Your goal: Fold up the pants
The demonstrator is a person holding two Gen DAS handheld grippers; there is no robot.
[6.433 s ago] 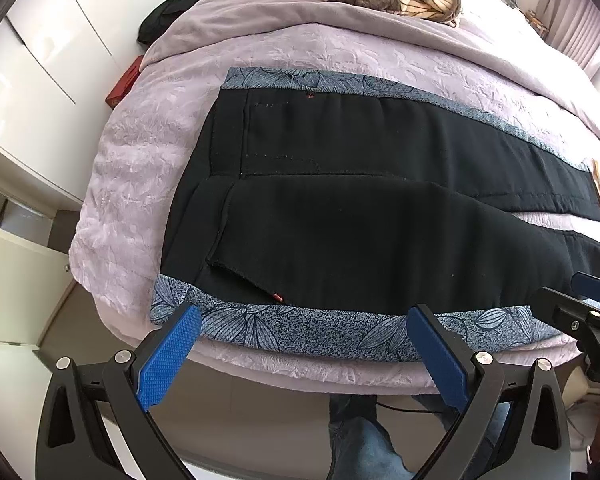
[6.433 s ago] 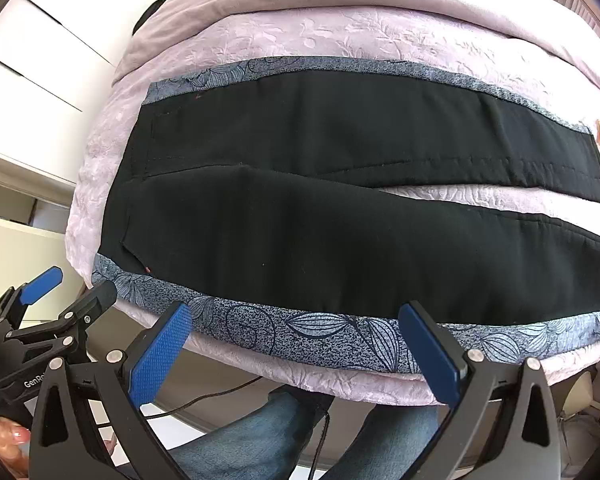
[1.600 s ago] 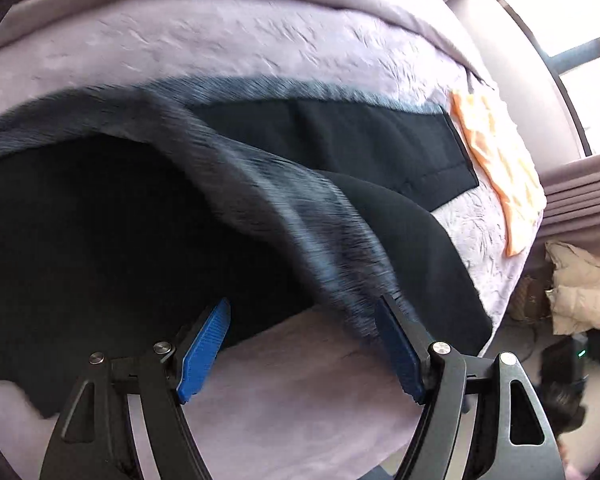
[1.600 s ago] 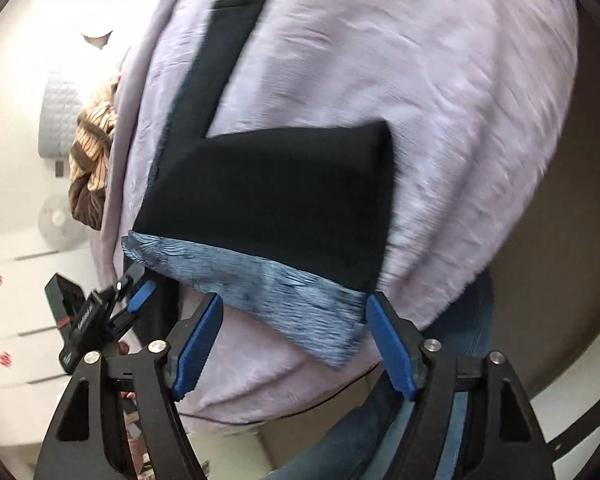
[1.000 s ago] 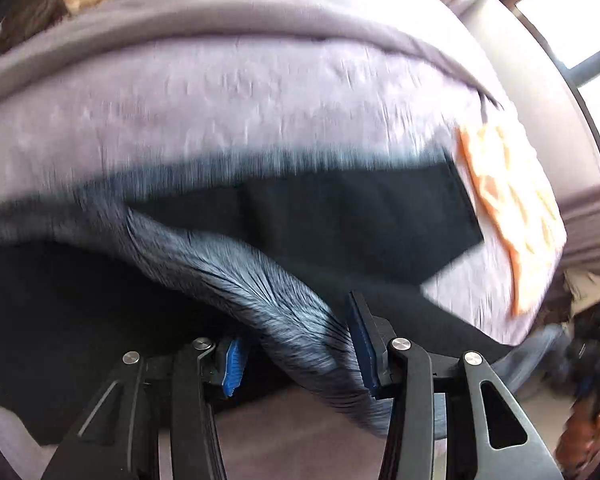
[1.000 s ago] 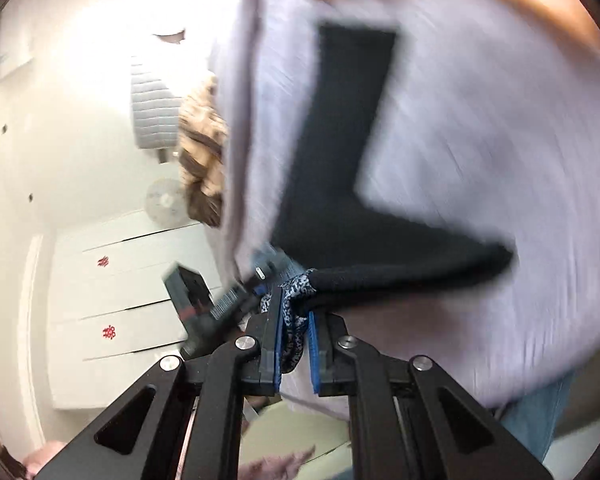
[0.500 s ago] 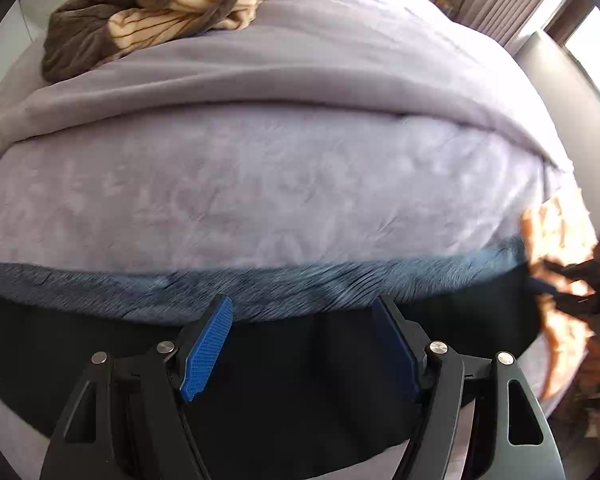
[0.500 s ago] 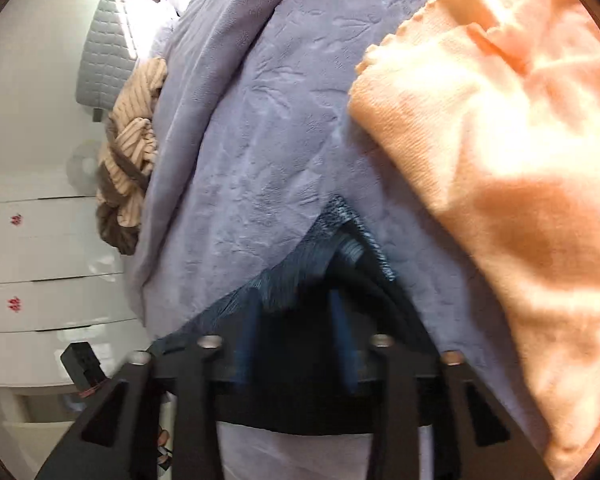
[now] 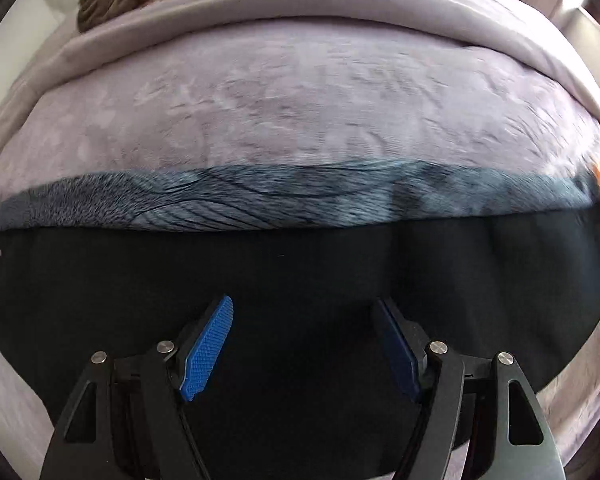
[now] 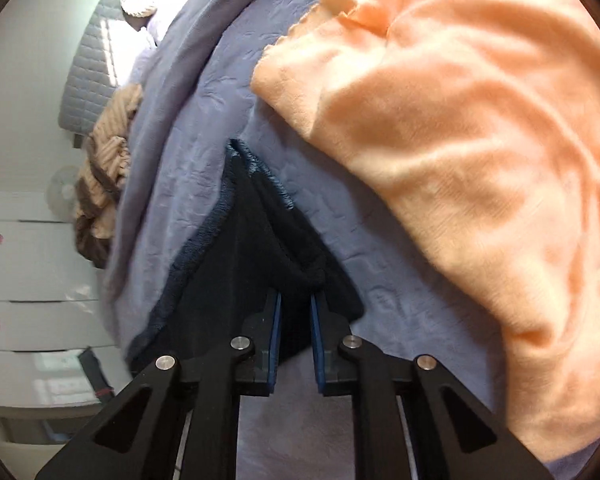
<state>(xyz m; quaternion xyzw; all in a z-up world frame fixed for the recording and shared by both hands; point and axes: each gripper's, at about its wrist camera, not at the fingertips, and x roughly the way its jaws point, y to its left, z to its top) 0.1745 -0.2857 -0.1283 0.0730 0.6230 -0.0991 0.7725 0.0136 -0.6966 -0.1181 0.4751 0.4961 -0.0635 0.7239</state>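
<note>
Pants (image 9: pixel 300 264), black with blue-grey patterned edge band

Left claw (image 9: pixel 306 344) pointing steeply down, jaws standing wide with nothing pinched, right claw (image 10: pixel 295 326) angled downward, jaws closing, dark cloth bunched between them

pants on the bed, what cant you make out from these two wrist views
- Left wrist view: the pants run past both side edges, so their ends are cut off; the left gripper hides cloth beneath it.
- Right wrist view: the right gripper, jaws closing on bunched black cloth, covers the pinched part.
- Orange towel: cut off by the frame's rim.
</note>
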